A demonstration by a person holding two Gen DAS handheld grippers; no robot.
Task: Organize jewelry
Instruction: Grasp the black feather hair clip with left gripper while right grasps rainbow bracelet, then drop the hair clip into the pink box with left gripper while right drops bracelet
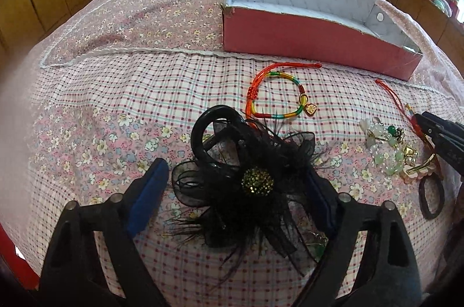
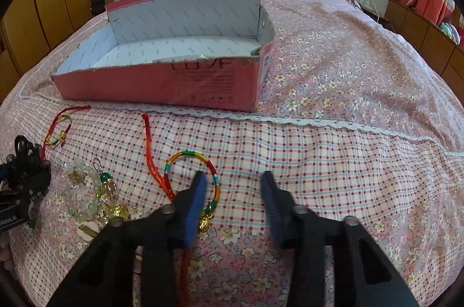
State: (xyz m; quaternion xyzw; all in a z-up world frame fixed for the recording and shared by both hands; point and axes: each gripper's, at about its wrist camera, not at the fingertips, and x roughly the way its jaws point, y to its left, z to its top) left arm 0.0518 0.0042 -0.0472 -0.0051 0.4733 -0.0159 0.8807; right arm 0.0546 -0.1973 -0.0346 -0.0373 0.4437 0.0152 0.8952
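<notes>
Left wrist view: the left gripper (image 1: 235, 191) stands wide, its blue pads (image 1: 148, 191) on either side of the black feathered hair clip with a beaded gold centre (image 1: 246, 176), which lies on the floral and checked bedspread (image 1: 116, 92), nearer the camera than the open pink cardboard box (image 1: 313, 37). Whether the pads touch the clip, I cannot tell. The clip's round black loop points toward the box.

Right wrist view: the right gripper (image 2: 235, 191) is narrowed but holds nothing; the rainbow cord bracelet with a gold charm (image 2: 192, 170), nearer than the box, lies to the gripper's left, its rim crossing under the left pad (image 2: 195, 208). Only checked cloth lies between the pads, so I judge the gripper must shift left.
</notes>
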